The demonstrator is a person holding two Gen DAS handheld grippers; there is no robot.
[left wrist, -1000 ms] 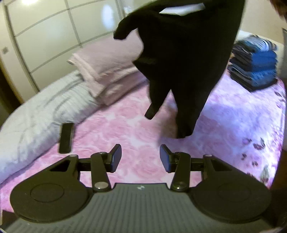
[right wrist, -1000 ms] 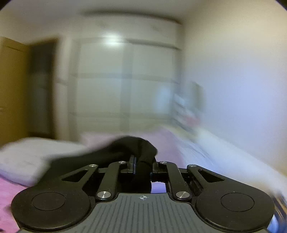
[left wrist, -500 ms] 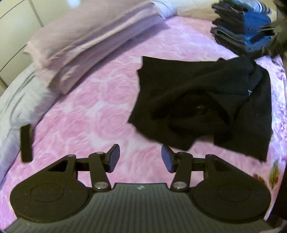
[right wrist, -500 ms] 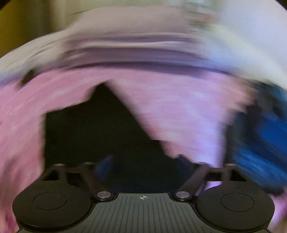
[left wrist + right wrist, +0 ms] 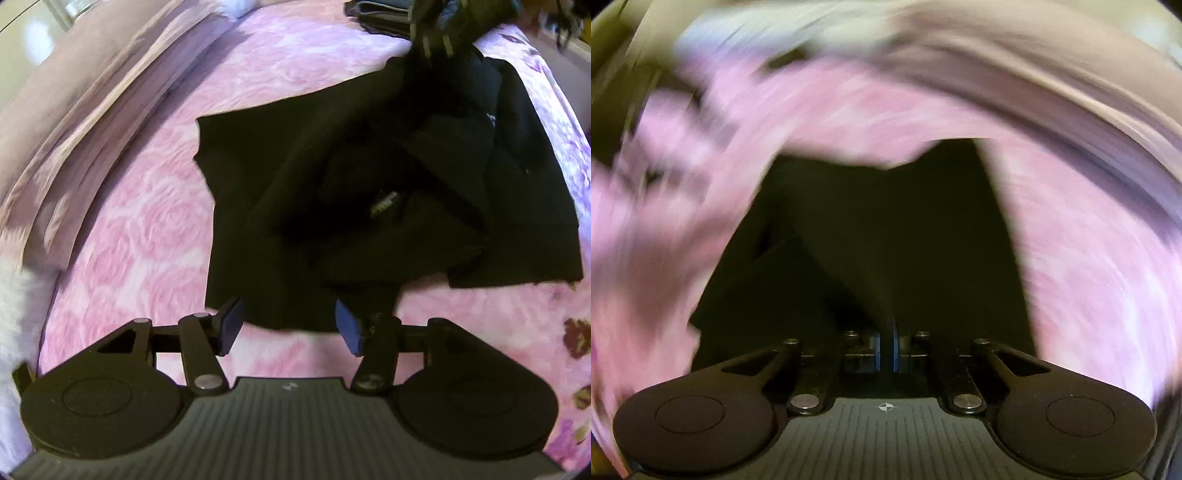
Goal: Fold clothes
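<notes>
the black garment [image 5: 369, 192] lay crumpled on the pink floral bed [image 5: 147, 221]. the left gripper [image 5: 288, 325] was opening, its fingers empty over the hem; the right gripper [image 5: 885, 350] pinched a black fold.

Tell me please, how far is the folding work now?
Done: a stack of folded clothes sits at the far edge of the pink bedspread. In hand: the black garment lies crumpled; the right gripper pinches its fabric, while the left gripper is opening at its near hem. Left: spreading and every fold.
</notes>
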